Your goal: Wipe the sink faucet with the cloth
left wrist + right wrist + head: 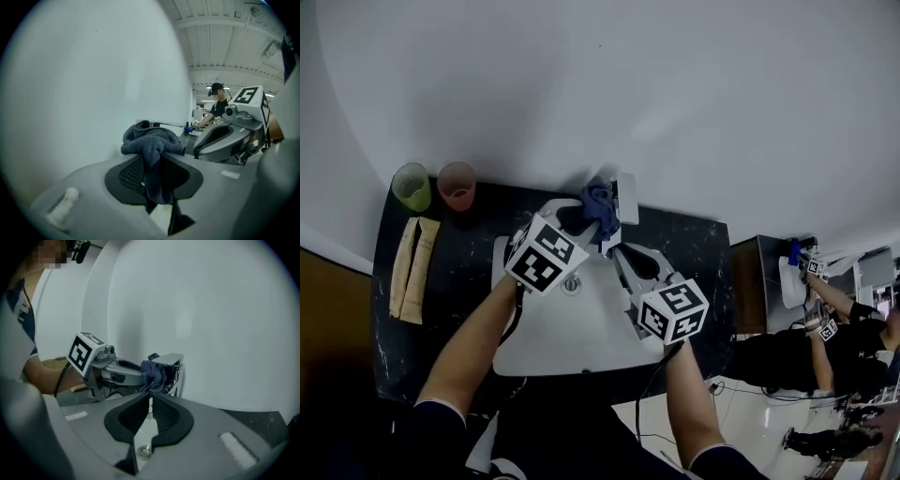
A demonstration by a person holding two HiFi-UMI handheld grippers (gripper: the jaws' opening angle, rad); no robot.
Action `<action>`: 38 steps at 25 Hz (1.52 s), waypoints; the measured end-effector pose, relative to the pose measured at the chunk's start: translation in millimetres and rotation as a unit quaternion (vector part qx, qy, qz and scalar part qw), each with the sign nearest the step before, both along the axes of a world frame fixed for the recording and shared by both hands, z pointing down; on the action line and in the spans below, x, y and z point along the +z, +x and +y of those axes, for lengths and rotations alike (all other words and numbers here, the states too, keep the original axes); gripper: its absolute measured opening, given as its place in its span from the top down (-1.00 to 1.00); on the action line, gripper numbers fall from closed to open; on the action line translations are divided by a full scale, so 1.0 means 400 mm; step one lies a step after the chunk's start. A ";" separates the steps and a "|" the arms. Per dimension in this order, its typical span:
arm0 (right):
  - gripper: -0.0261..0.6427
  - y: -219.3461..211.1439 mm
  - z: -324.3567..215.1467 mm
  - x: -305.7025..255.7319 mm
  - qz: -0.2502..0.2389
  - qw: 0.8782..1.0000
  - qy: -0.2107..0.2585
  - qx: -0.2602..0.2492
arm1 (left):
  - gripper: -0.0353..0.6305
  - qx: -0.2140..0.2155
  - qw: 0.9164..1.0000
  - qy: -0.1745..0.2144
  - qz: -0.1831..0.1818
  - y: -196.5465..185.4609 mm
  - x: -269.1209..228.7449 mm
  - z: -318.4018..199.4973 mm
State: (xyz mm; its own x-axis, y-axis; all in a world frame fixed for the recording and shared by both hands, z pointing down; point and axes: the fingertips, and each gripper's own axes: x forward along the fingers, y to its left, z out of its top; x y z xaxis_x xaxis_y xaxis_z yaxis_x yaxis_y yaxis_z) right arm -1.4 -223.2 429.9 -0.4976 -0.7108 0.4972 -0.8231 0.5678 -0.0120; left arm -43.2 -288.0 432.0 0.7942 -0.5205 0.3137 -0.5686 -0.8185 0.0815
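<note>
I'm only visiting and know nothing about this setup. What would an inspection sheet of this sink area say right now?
Surface: dark countertop around a white sink.
Job's things: blue cloth bunched against the chrome faucet.
Clutter: green cup, pink cup and two tan packets at the counter's left end.
Grippers: left claw clamped on the cloth; right claw tips together, nothing seen between them, aimed at the faucet.
Cables: dark cable along the left forearm; floor cables at right.
Surroundings: plain white wall; another person working nearby.
</note>
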 end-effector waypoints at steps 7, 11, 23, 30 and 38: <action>0.85 0.000 -0.002 -0.006 0.004 1.000 0.011 -0.001 | 0.61 -0.030 0.999 -0.021 0.021 -0.011 0.016 -0.069; 0.85 0.002 0.002 -0.006 0.000 1.000 0.011 0.000 | 0.62 -0.027 0.999 0.007 0.031 -0.017 -0.022 -0.058; 0.85 0.000 0.003 -0.001 0.001 1.000 0.014 0.000 | 0.64 -0.046 0.997 0.064 0.023 -0.011 -0.099 -0.124; 0.85 0.000 0.003 -0.001 -0.006 1.000 0.012 -0.003 | 0.65 -0.053 0.998 0.021 -0.024 -0.012 -0.005 -0.157; 0.85 0.001 0.004 -0.002 -0.010 1.000 0.013 -0.003 | 0.66 -0.023 0.999 -0.013 -0.042 -0.006 0.041 -0.088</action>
